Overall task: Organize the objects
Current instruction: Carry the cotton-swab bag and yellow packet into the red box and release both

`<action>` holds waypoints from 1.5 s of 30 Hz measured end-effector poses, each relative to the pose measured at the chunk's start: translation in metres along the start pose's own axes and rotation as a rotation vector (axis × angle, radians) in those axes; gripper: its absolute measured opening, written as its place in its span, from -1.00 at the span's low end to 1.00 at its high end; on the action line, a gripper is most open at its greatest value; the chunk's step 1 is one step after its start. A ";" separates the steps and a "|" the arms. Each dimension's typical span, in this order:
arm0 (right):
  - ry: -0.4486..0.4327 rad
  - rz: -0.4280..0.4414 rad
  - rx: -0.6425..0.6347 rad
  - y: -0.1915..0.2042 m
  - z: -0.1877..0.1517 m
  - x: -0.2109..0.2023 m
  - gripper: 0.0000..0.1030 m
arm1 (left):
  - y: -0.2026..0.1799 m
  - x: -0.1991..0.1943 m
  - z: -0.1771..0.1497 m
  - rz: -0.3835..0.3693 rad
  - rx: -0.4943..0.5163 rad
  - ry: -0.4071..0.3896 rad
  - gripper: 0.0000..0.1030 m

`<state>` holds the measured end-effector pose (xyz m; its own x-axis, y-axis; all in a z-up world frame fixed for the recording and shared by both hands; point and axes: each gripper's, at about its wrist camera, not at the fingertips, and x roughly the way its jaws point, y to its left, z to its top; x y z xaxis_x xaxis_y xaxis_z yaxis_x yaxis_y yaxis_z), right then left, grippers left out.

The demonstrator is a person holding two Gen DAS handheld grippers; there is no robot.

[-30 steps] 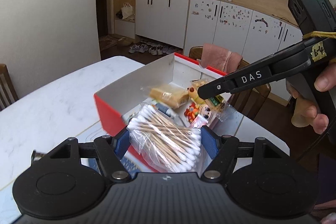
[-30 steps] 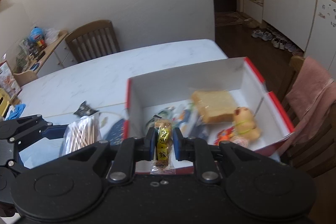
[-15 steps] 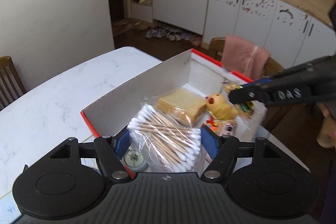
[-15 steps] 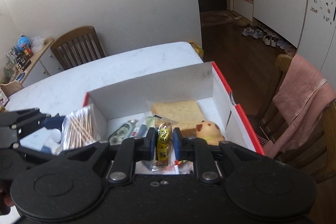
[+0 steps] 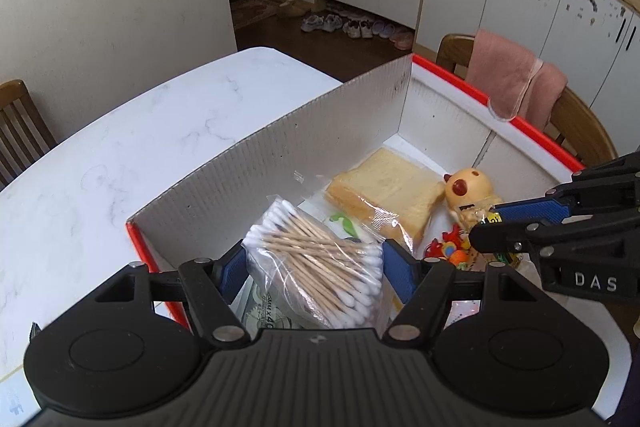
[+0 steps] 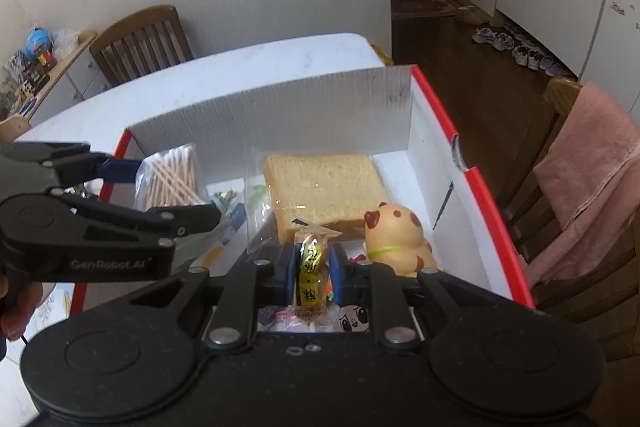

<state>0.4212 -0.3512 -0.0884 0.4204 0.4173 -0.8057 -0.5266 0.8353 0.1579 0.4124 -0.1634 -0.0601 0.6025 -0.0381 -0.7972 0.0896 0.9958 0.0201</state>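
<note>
White lettering reads "DAS" on the right gripper [image 5: 486, 227] and "GenRobot.AI" on the left gripper [image 6: 160, 183]. The left gripper's blue pads are clamped on a clear bag of cotton swabs [image 5: 316, 263], held above the near-left end of the red-edged cardboard box [image 5: 280, 147]. The right gripper is closed on a yellow snack packet [image 6: 310, 275] with unreadable black characters, over the box's near side. Inside the box lie wrapped bread [image 6: 324, 187] and, beside it, a yellow squishy toy [image 6: 396, 231].
</note>
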 end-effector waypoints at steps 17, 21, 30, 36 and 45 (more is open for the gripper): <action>0.059 0.000 -0.072 0.002 -0.003 0.024 -0.68 | -0.005 0.022 0.003 -0.007 0.095 0.060 0.36; 0.077 -0.005 -0.084 0.002 -0.006 0.029 -0.67 | -0.008 0.026 0.001 -0.012 0.106 0.080 0.36; 0.100 -0.013 -0.084 -0.002 -0.008 0.036 -0.66 | -0.005 0.030 0.003 -0.021 0.087 0.106 0.39; 0.107 -0.012 -0.088 -0.004 -0.009 0.036 -0.55 | -0.005 0.031 0.004 -0.019 0.085 0.121 0.44; 0.086 -0.010 -0.083 -0.009 -0.011 0.025 -0.33 | -0.004 0.020 -0.001 -0.013 0.082 0.112 0.61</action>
<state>0.4284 -0.3522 -0.1163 0.3629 0.3742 -0.8534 -0.5835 0.8053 0.1050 0.4239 -0.1680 -0.0768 0.5089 -0.0373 -0.8600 0.1645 0.9849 0.0547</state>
